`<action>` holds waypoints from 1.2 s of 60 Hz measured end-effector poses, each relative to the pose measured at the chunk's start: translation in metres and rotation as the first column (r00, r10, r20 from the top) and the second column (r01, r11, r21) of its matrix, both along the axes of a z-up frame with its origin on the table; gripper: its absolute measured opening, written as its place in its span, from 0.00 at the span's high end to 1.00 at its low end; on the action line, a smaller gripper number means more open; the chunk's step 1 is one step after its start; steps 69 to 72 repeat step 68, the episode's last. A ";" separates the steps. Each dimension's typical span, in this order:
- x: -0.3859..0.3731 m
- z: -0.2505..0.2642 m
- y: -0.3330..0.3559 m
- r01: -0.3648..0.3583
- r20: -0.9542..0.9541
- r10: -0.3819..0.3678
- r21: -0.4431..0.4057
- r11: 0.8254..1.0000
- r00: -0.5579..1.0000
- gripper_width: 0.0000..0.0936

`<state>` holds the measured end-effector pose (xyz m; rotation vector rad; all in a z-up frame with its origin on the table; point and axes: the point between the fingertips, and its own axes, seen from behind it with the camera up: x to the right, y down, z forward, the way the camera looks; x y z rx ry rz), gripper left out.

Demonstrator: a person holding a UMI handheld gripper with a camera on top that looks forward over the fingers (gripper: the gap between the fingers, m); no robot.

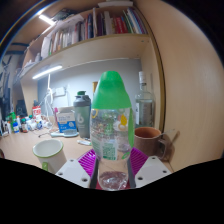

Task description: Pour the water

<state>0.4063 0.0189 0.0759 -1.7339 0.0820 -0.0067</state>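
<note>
Hand-held gripper [112,168] clamps the upright bottle [112,130]; carrying step, next tilt it over the white cup [49,153].

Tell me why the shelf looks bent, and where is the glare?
Gripper view: wide-angle lens bows the bookshelf; glare from the ceiling light and the strip lamp; the bottle held in the gripper is sharp, with highlights on its clear plastic.

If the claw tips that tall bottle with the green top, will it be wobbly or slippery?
Probably a bit of both. The bottle is tall and narrow, so it may tip easily. Its clear wall looks smooth, so it could slip, though the claw has soft-looking pads pressing both sides.
</note>
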 end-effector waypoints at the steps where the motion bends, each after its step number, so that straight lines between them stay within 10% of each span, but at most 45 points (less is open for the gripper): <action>1: 0.001 0.000 0.000 0.004 -0.003 -0.004 -0.005 1.000 1.000 0.51; 14: 0.003 -0.007 -0.024 0.072 -0.034 -0.076 -0.111 0.991 0.997 0.10; 35: -0.070 0.035 -0.179 0.135 -0.127 -0.163 -0.205 0.969 0.978 0.11; 72: -0.327 0.144 -0.364 0.026 -0.047 -0.037 -0.217 0.976 0.998 0.12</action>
